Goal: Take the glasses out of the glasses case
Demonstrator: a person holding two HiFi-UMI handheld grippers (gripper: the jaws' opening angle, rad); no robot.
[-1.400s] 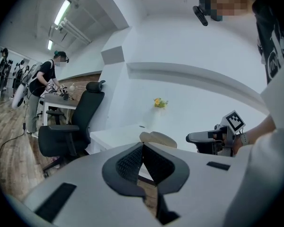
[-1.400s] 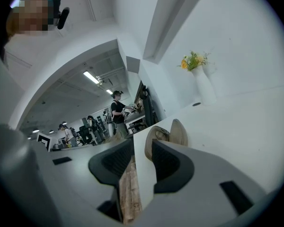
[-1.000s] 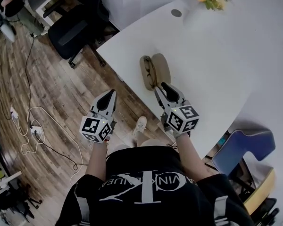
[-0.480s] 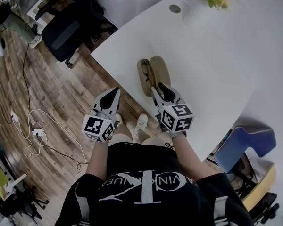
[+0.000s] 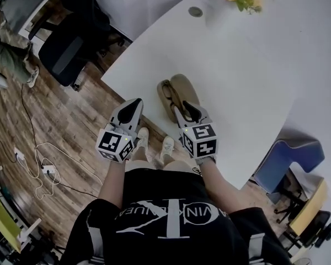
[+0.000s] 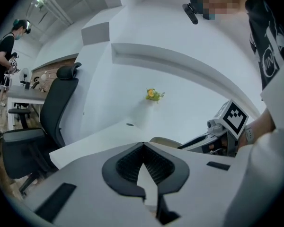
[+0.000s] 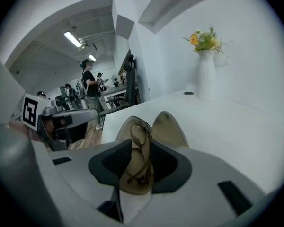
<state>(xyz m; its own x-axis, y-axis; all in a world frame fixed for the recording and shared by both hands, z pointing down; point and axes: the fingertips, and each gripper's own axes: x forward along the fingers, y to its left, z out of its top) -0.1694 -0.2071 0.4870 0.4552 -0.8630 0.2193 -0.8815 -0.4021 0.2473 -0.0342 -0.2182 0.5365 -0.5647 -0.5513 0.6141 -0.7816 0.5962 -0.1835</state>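
Right gripper view: glasses (image 7: pixel 138 150) in the open glasses case's (image 7: pixel 169 126) 9 o'clock half, framed by the wide fingers (image 7: pixel 111 162) of the right gripper (image 5: pixel 186 110). Close gently on the frame alone; left gripper (image 6: pixel 143 144) pinched together, empty.

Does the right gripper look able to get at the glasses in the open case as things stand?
Probably yes. The glasses case lies open with the glasses uncovered inside, and the right gripper points at them with jaws apart and nothing in the way. The left gripper is off to the side.
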